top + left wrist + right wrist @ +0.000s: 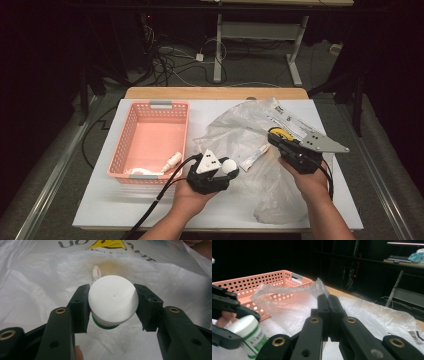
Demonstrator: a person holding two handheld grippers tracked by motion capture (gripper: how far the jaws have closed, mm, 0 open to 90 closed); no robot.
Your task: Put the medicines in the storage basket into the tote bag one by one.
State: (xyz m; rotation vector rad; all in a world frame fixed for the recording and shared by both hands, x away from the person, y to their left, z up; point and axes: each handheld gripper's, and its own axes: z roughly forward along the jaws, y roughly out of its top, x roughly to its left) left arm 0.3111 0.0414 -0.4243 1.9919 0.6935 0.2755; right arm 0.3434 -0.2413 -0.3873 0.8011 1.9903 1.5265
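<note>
Unpacking looks to be the work in hand, judging by how things lie. In the high view a pink basket (pixel 150 140) sits at left centre of the white surface (pixel 100 210), a small white bottle (pixel 171 160) already lying in its near corner, and a clear plastic bag (pixel 240 130) spreads across the middle and right. The left hand-held gripper (pixel 223 172), at lower centre just right of the basket, carries a white-capped jar (pixel 229 166) clear of the bag, probably bound for the basket. The right hand-held gripper (pixel 274 138), at right centre, pinches the bag, likely so the film stays put while things come out. A small tube (pixel 254 157) lies on the bag between the two.

The left gripper view gives what the high view cannot: the pads press both sides of the jar's cap (pixel 113 299) at frame centre, a green band shows under it, and the tube (pixel 96 274) lies on the bag beyond, above the cap.

The right gripper view shows its jaws together on a fold of bag film (pixel 322 290) at centre, held raised. At lower left it shows the jar's (pixel 249 336) green-printed label from the side, with the basket (pixel 262 282) behind.
</note>
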